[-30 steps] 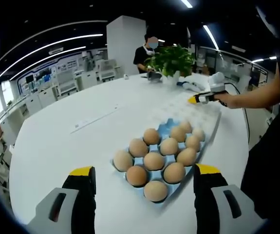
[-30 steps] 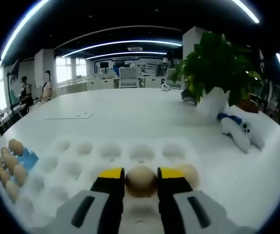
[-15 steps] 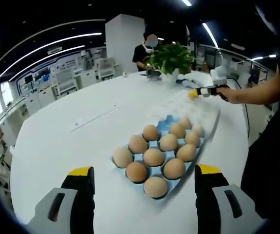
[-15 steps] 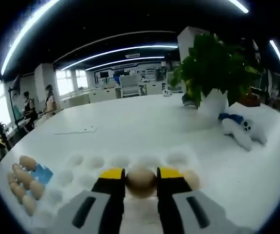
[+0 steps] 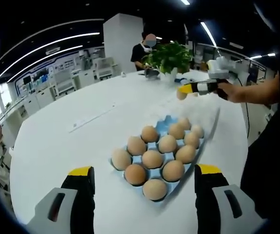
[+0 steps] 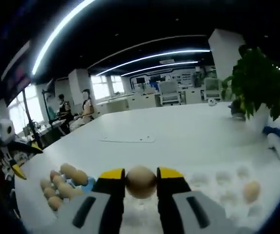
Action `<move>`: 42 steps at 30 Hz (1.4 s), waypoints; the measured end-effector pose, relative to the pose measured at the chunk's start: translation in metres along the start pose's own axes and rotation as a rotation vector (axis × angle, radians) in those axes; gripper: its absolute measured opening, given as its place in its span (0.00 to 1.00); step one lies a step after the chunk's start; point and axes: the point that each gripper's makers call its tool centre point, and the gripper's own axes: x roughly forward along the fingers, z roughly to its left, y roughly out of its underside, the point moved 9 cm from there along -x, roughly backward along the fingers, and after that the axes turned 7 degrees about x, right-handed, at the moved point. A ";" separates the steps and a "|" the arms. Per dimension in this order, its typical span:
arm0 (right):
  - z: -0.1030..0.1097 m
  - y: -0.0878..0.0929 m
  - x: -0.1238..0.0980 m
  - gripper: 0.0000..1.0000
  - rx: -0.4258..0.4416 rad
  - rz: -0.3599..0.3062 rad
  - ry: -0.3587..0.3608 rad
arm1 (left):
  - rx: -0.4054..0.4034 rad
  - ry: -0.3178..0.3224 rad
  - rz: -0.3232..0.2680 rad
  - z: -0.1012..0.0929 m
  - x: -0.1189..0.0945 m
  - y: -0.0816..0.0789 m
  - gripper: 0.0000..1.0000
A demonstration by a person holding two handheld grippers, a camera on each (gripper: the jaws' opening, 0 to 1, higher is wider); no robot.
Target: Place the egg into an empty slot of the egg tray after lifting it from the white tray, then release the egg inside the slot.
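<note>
The broad white surface runs out ahead of both sets of jaws, round-edged and mostly bare, so there is plenty of open room on the near side. On it the white tray lies ahead and to the right of the right jaws, rows of shallow cups with one egg left in it. The blue egg tray sits just ahead of and between the left jaws, nearly packed with brown eggs; a patch of bare blue at its far end looks like the free slot, and that end lies close to the white tray, so I judge the approach there is tight. The potted plant stands well beyond, out of the way. The left gripper hovers low with its jaws spread wide and nothing between them, likely just parked. The right gripper has its yellow-tipped jaws pinching the egg by its sides, held up off the white tray so it clears the cups; the egg tray appears ahead and to the left of those jaws, so a carry across that way looks like what is left.
</note>
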 end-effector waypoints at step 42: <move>0.055 0.045 0.079 0.25 -0.083 0.199 -0.234 | -0.025 -0.010 0.003 0.008 0.002 0.005 0.85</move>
